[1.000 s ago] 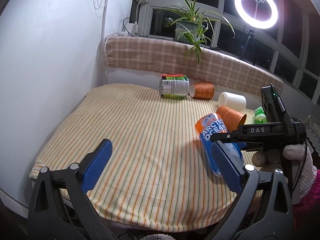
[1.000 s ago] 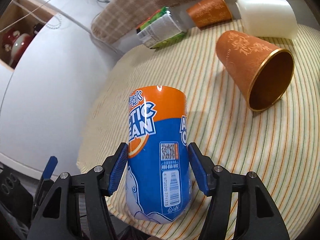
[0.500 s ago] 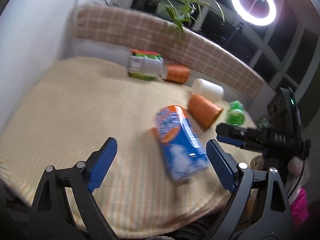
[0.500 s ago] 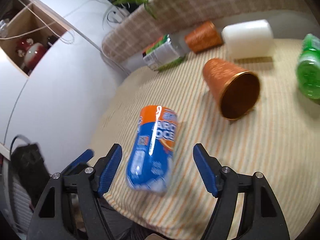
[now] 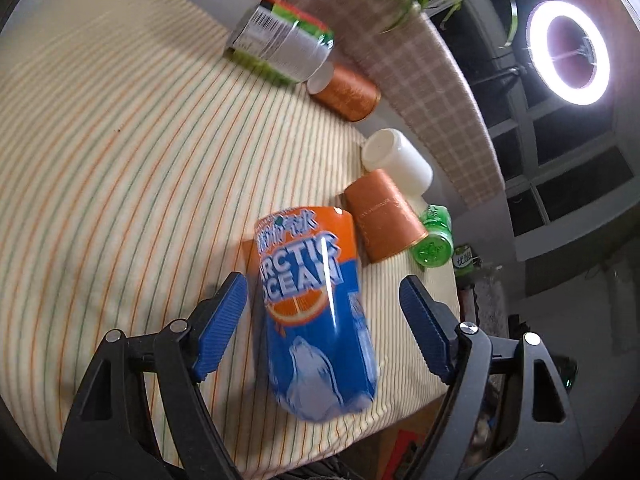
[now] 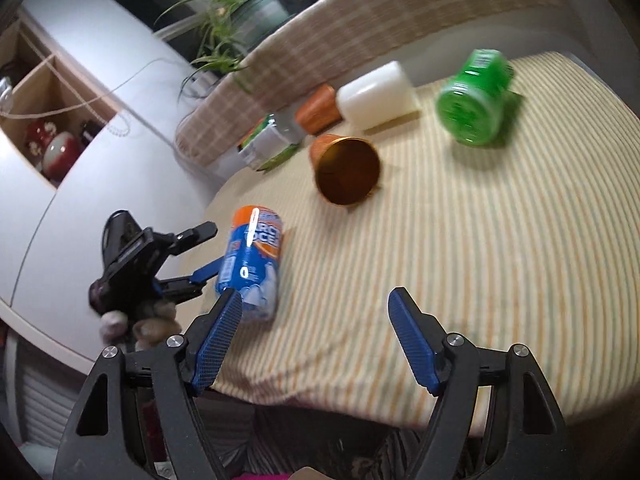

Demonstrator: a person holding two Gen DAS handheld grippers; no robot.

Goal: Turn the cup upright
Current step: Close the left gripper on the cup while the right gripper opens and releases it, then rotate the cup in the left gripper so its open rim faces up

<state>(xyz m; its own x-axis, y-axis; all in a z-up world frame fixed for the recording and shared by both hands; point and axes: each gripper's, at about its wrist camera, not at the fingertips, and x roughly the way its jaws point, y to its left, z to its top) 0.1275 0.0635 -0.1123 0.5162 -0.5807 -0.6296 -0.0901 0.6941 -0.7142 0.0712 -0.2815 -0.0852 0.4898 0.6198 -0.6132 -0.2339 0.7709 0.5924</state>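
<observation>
Your left claw is spread around the blue-and-orange "ARCTIC OCEAN" cup, pads not touching it; your right claw is spread, empty; the cup sits near the striped counter's edge; behind lie a copper cup, white cup, green bottle.

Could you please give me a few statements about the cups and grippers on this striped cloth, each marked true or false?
1. The Arctic Ocean cup sits between the open fingers of the left hand-held gripper. True.
2. The right hand-held gripper is shut on the green bottle. False: it is open and empty, with the bottle far from it.
3. The nearer orange cup lies on its side. True.
4. The white cup stands upright. False: it lies on its side.
</observation>
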